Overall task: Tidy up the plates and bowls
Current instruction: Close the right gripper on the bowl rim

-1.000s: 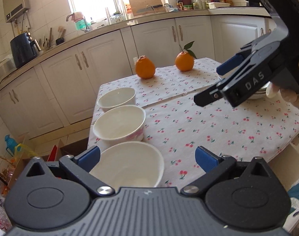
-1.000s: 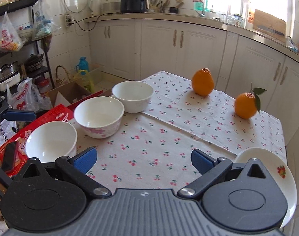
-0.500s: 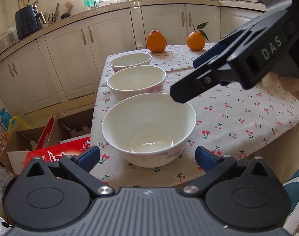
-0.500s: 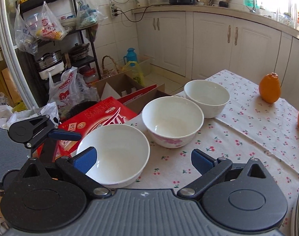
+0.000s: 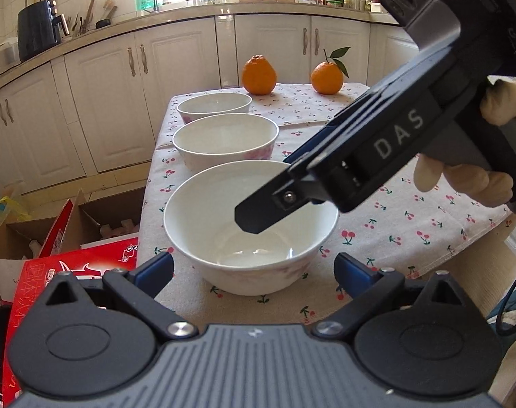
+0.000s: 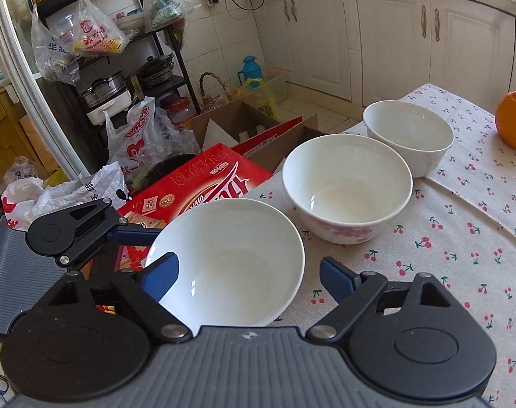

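Three white bowls stand in a row on the cherry-print tablecloth (image 5: 377, 224). The near bowl (image 5: 224, 224) sits at the table's corner; it also shows in the right wrist view (image 6: 244, 265). The middle bowl (image 5: 224, 139) and far bowl (image 5: 213, 103) stand behind it. My left gripper (image 5: 253, 270) is open and empty, just in front of the near bowl. My right gripper (image 6: 247, 277) is open and empty, its fingers straddling the near bowl's rim from above. No plate is in view.
Two oranges (image 5: 259, 75) sit at the table's far end. Beside the table on the floor lie a red box (image 6: 203, 183), open cartons (image 6: 244, 125) and plastic bags. White cabinets (image 5: 105, 78) line the far wall.
Both grippers have swung left toward the near bowl. My right gripper has come down over it; the plate has left the right wrist view.
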